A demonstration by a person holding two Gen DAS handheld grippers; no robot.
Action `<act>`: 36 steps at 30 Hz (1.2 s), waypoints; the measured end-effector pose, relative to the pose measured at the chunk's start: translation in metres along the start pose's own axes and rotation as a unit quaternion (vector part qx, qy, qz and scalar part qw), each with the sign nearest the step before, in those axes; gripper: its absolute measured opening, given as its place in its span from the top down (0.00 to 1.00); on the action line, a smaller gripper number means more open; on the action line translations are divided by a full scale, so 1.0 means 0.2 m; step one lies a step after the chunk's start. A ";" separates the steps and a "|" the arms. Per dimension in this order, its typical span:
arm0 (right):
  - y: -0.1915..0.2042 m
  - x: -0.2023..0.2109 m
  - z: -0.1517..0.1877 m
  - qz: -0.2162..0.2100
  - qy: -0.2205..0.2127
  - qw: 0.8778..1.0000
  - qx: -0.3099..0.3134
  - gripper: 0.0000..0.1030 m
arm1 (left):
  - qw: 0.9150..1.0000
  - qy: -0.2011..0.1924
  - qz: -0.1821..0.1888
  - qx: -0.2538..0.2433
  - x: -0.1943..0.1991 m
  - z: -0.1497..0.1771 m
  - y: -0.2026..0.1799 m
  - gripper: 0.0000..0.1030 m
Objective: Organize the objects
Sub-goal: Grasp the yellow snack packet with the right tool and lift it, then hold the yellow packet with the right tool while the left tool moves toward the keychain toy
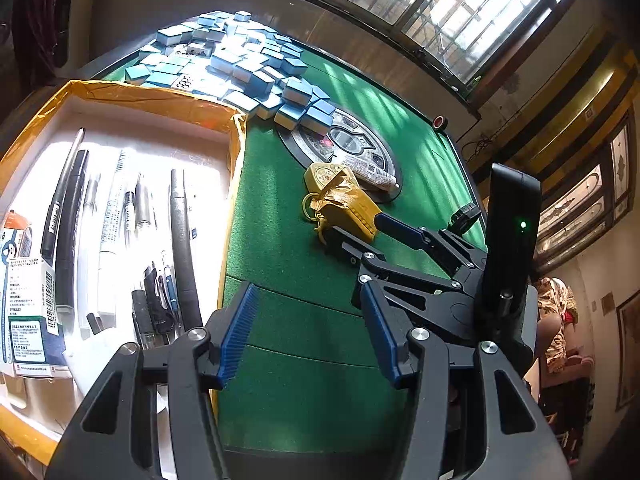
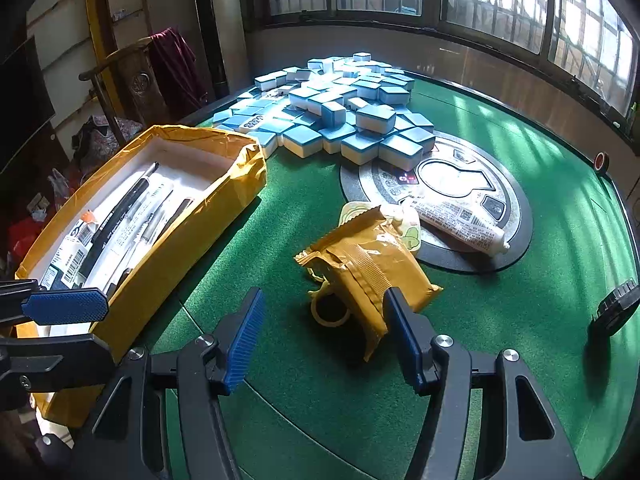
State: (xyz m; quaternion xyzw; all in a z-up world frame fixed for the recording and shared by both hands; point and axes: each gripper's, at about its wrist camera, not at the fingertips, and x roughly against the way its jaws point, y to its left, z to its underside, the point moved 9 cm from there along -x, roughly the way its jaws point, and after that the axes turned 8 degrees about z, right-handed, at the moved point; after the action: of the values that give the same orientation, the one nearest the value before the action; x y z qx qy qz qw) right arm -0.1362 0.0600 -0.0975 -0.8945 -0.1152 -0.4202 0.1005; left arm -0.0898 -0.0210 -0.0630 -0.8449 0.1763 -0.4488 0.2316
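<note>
Yellow snack packet (image 2: 366, 276) on green desk (image 2: 520, 320), just ahead of right hand-held gripper (image 2: 324, 338), slightly right of its centreline; long axis running near-right to far-left, roughly across the jaws; right pad touching or just beside packet's near end, can't tell which; jaws wide open, nothing held; left hand-held gripper (image 1: 308, 334) also wide open, empty, near yellow box (image 1: 236, 152) of pens, farther from packet; right hand nearer; white tube (image 2: 460, 224) beyond packet.
</note>
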 end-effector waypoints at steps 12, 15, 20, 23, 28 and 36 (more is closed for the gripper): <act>-0.13 -0.11 -0.11 0.036 -0.007 0.999 -0.011 0.46 | 1.000 0.008 0.003 -0.001 -0.01 0.01 0.00 0.49; -0.09 -0.14 -0.08 0.031 -0.002 0.999 0.010 0.46 | 1.000 0.003 0.002 0.002 0.00 0.00 0.01 0.49; -0.06 -0.10 0.02 0.032 0.024 0.999 0.018 0.61 | 1.000 0.005 -0.003 0.007 -0.02 -0.01 0.03 0.49; -0.08 -0.05 0.07 0.021 0.031 0.999 0.002 0.65 | 1.000 0.007 -0.005 0.002 -0.03 -0.01 0.02 0.49; -0.18 0.01 0.14 0.001 0.028 0.998 -0.060 0.65 | 1.000 0.011 -0.018 0.001 -0.06 -0.02 0.02 0.49; -0.34 0.02 0.16 -0.014 0.028 0.988 -0.151 0.66 | 0.998 0.033 -0.039 -0.021 -0.16 -0.03 -0.06 0.49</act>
State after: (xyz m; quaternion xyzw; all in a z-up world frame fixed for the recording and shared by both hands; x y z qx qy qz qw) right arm -0.1309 0.1345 -0.1082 -0.8856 -0.0601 -0.4590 -0.0381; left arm -0.1108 0.0039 -0.0765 -0.8404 0.1600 -0.4817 0.1899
